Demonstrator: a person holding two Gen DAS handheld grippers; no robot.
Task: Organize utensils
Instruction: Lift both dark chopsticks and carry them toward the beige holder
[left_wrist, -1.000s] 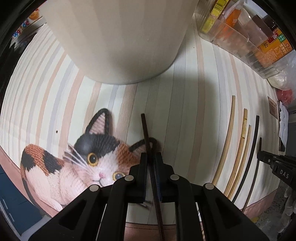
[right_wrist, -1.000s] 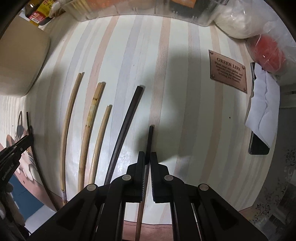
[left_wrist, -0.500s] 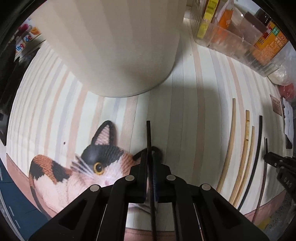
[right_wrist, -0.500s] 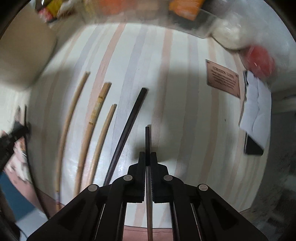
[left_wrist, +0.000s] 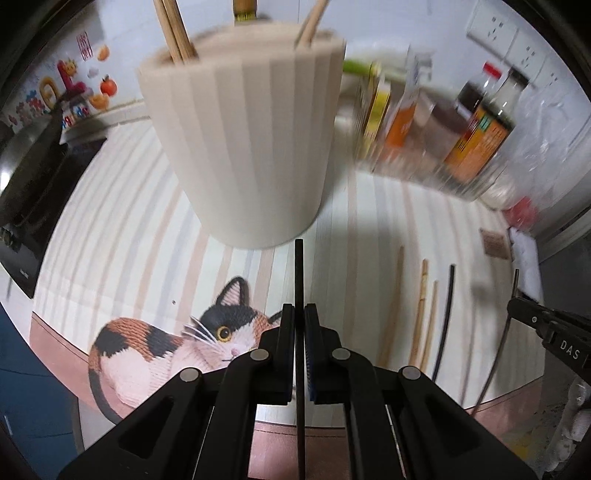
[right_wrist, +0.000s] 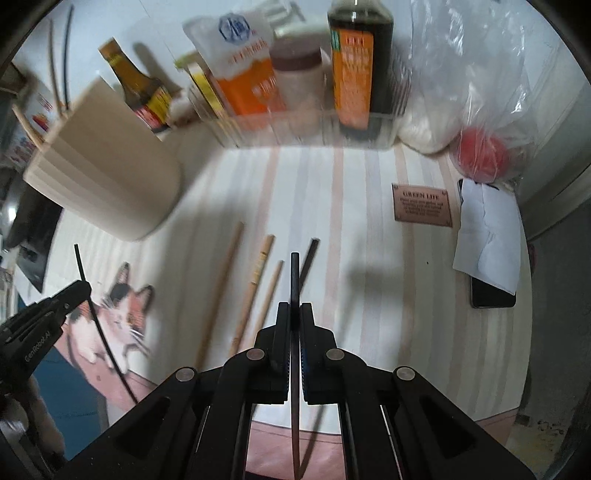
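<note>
Left hand-held gripper (left_wrist: 299, 314): jaws clamped on a thin black chopstick (left_wrist: 299, 273), stick running straight out between the pads, tip pointing toward the base of the cup (left_wrist: 243, 140). Stick is off the bench (left_wrist: 110, 229), above the cat print (left_wrist: 177, 339) near the front edge.

Right hand-held gripper (right_wrist: 294, 314): jaws clamped on a dark chopstick (right_wrist: 294, 280), also off the bench, tip over the row of loose sticks.

On the bench, right of the cup, toward the front edge: three tan chopsticks (right_wrist: 221, 288) and one black stick (right_wrist: 308, 262), lying side by side, roughly parallel, apart from each other.

Cup: beige, ribbed, upright, left-back part of the bench. Tan chopsticks (left_wrist: 177, 33) already stand in it, leaning on the rim.

Back edge: clear bin (right_wrist: 295, 129) with bottles (right_wrist: 354, 62) and packets. Back right corner: plastic bag (right_wrist: 480, 92) with something red inside. Right edge: small brown label (right_wrist: 423, 203), white paper (right_wrist: 487, 236) lying over a phone (right_wrist: 491, 295).

Left of the bench: dark stove (left_wrist: 33, 177), partly in view. Background is motion-blurred in both views.
</note>
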